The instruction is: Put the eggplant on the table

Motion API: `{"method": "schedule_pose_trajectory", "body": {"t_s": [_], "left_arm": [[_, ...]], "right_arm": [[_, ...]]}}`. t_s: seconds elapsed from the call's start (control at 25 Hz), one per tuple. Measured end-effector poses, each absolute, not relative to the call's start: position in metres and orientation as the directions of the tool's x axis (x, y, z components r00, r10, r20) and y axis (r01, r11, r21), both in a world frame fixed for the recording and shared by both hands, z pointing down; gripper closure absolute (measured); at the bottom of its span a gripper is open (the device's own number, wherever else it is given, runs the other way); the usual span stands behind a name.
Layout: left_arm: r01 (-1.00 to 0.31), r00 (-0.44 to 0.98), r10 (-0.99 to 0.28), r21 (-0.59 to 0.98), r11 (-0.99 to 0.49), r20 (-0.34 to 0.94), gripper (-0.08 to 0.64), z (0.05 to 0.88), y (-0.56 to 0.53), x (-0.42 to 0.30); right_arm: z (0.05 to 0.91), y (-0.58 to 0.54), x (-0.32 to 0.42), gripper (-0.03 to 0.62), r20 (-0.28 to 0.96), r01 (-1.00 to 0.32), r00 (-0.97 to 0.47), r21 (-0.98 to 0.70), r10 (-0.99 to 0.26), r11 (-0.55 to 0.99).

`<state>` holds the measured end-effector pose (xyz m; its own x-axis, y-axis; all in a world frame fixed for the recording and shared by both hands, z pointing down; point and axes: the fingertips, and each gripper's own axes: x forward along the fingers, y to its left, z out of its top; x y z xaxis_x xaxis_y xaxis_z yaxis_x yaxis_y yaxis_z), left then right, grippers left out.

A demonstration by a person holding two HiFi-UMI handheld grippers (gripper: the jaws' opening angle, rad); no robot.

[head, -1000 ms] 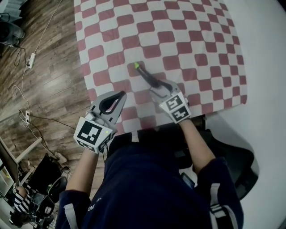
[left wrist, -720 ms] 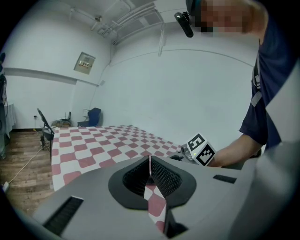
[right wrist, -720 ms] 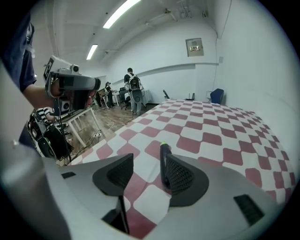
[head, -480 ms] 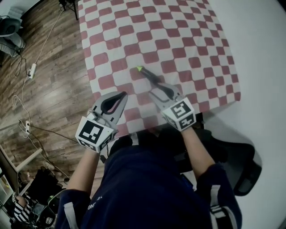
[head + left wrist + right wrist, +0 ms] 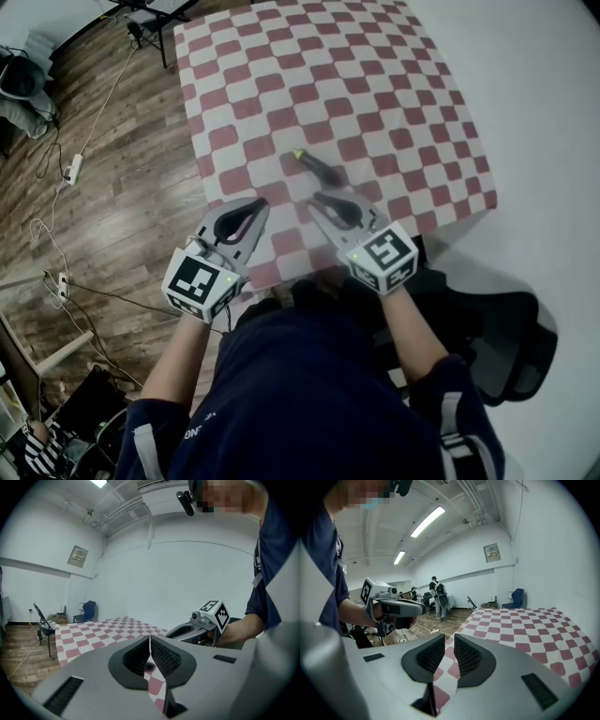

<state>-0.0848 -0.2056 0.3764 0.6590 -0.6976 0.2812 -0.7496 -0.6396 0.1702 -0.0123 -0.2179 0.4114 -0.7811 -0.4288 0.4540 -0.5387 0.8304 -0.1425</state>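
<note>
1. Jaws of the right gripper (image 5: 449, 638) were closing, with a narrow gap left between their ribbed pads. Nothing sat in the gap; only checked cloth showed through it from below.
2. Jaws of the left gripper (image 5: 150, 641) were closed, their tips meeting, and they held nothing.
3. The eggplant (image 5: 321, 170), dark and slim, lay on the red-and-white checked cloth (image 5: 375, 84) that covered the tabletop. Its green stem end pointed toward the far left. It lay just beyond the right gripper's tips and clear of them, in the near part of the cloth.
4. Both grippers were held side by side by the near edge of the tabletop, tips pointing away from the person. The left one was at the cloth's near-left part, and each marker cube faced back toward the person's dark blue top (image 5: 309, 403).
5. A wooden floor (image 5: 122, 169) lay left of the tabletop, with a power strip (image 5: 71, 169) and cables on it. A black chair (image 5: 506, 347) stood at the near right.
6. Far across the room, the right gripper view showed people standing (image 5: 438, 599) and a blue chair (image 5: 516, 597) against the wall.
</note>
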Motion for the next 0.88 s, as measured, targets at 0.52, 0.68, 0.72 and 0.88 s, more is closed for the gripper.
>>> {"method": "schedule_pose_trajectory", "body": {"t_s": [0.52, 0.68, 0.72, 0.88], "left_arm": [[-0.734, 0.676, -0.692, 0.149, -0.663, 0.254, 0.528, 0.361, -0.171, -0.103], [-0.729, 0.681, -0.687, 0.137, -0.671, 0.254, 0.528, 0.361, -0.164, -0.103], [-0.727, 0.682, -0.685, 0.134, -0.673, 0.256, 0.528, 0.362, -0.162, -0.102], [-0.726, 0.684, -0.682, 0.142, -0.673, 0.261, 0.528, 0.362, -0.157, -0.099]], "right_arm": [[0.387, -0.176, -0.018, 0.563, 0.403, -0.58, -0.774, -0.14, -0.489, 0.803], [0.383, -0.167, -0.019, 0.569, 0.377, -0.581, -0.781, -0.146, -0.498, 0.801], [0.383, -0.165, -0.019, 0.571, 0.377, -0.581, -0.781, -0.147, -0.498, 0.8], [0.38, -0.16, -0.018, 0.574, 0.378, -0.581, -0.78, -0.145, -0.498, 0.801]]}}
